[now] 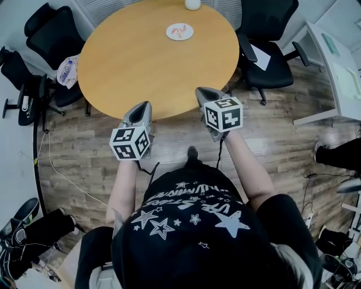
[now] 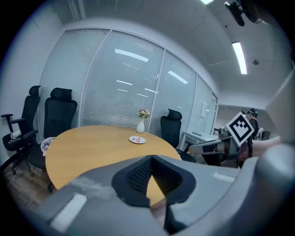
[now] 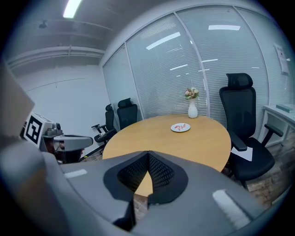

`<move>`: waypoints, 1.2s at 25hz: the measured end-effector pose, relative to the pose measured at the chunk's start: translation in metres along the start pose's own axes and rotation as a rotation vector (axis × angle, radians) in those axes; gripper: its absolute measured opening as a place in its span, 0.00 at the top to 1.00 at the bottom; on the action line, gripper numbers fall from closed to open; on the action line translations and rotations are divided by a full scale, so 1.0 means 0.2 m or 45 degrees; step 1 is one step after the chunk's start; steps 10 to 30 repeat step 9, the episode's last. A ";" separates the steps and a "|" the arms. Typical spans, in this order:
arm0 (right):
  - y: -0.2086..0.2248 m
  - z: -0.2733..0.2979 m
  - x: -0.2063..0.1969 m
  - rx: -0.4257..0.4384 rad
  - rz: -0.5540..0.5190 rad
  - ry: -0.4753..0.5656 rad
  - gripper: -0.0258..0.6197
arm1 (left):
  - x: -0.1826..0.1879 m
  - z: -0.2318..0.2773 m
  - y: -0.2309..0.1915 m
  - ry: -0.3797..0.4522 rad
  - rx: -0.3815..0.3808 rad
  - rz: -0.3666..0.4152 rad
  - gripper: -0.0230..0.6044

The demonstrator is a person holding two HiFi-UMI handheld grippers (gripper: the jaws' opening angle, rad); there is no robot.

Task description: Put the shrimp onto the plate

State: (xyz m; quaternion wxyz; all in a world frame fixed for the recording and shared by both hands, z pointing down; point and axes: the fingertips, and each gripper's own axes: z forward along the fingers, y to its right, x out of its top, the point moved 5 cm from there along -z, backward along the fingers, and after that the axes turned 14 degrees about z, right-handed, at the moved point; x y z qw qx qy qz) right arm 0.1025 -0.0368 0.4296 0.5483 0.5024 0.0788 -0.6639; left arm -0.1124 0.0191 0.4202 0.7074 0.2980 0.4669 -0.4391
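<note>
A small white plate [image 1: 180, 31] rests on the far side of the round wooden table [image 1: 135, 62], and pink shrimp [image 1: 179, 30] lie on it. The same plate [image 2: 137, 139] [image 3: 180, 127] with shrimp shows far off in both gripper views. My left gripper [image 1: 141, 107] hovers by the table's near edge, jaws shut with nothing between them. My right gripper [image 1: 204, 93] is held at the near edge too, also shut and empty. Both are far from the plate.
A white vase [image 1: 192, 4] with flowers stands at the table's far edge. Black office chairs [image 1: 53, 39] [image 1: 265, 56] ring the table. A colourful bag [image 1: 67, 72] lies on the left chair. A white desk [image 1: 338, 73] stands at the right; cables run along the wooden floor.
</note>
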 end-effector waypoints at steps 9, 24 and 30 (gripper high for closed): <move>-0.18 -0.20 -0.19 -0.003 -0.010 0.019 0.96 | -0.10 -0.29 0.09 0.021 0.002 -0.001 0.96; -0.18 -0.20 -0.19 -0.003 -0.010 0.019 0.96 | -0.10 -0.29 0.09 0.021 0.002 -0.001 0.96; -0.18 -0.20 -0.19 -0.003 -0.010 0.019 0.96 | -0.10 -0.29 0.09 0.021 0.002 -0.001 0.96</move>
